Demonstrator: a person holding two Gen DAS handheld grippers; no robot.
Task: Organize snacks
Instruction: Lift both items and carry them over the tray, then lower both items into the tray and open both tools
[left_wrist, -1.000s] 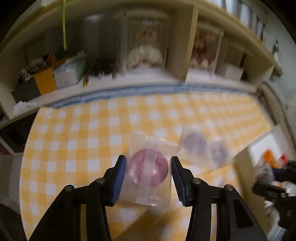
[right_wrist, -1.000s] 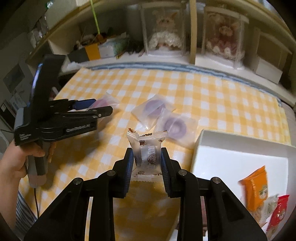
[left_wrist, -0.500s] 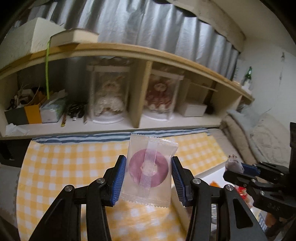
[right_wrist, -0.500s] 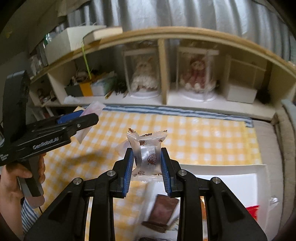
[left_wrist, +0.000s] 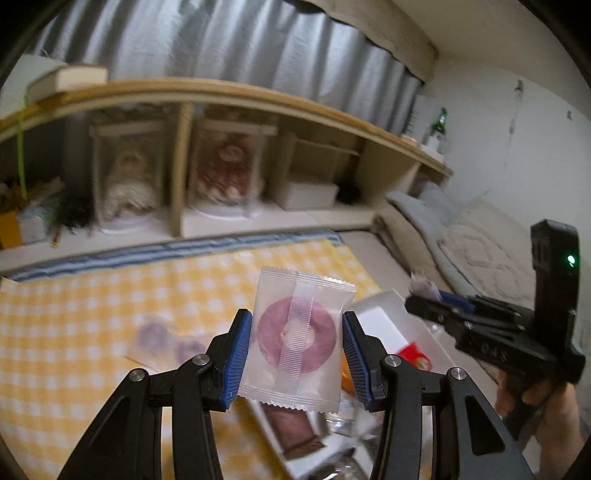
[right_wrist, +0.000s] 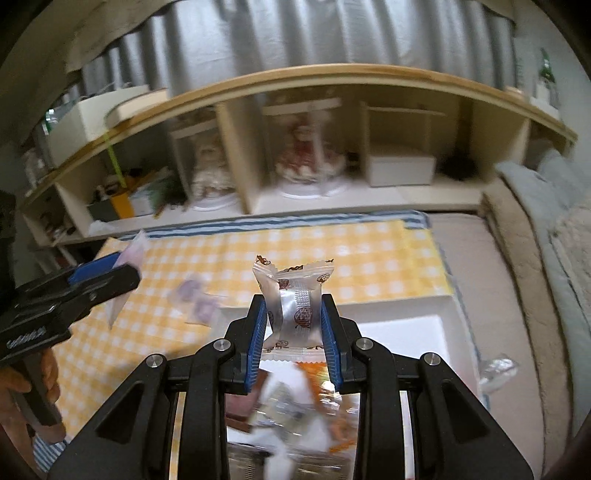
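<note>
Low in the centre of the left wrist view, the left gripper (left_wrist: 297, 354) tilts downward, its blue pads closed against both side edges of a clear packet holding a purple ring snack (left_wrist: 297, 338), which stands upright between them. Beneath it, at the lower centre, lies the white box (left_wrist: 380, 321) with blurred wrappers inside. At the right edge of that frame the right gripper (left_wrist: 424, 297) reaches in from the side, a hand (left_wrist: 535, 398) wrapped round its grip, and a small pale wrapper pokes from its tip.

Centre frame in the right wrist view, the right gripper (right_wrist: 295, 325) also angles down, jaws narrow and pinching a silvery wrapped candy (right_wrist: 295, 306) with brown print, held upright above the white box (right_wrist: 424, 310). To the left, two more purple ring packets (right_wrist: 199, 299) lie on the yellow checked cloth (right_wrist: 332, 251), just beside the box's left edge. At left, the left gripper (right_wrist: 107, 269) enters, held by a hand (right_wrist: 44, 373).
</note>
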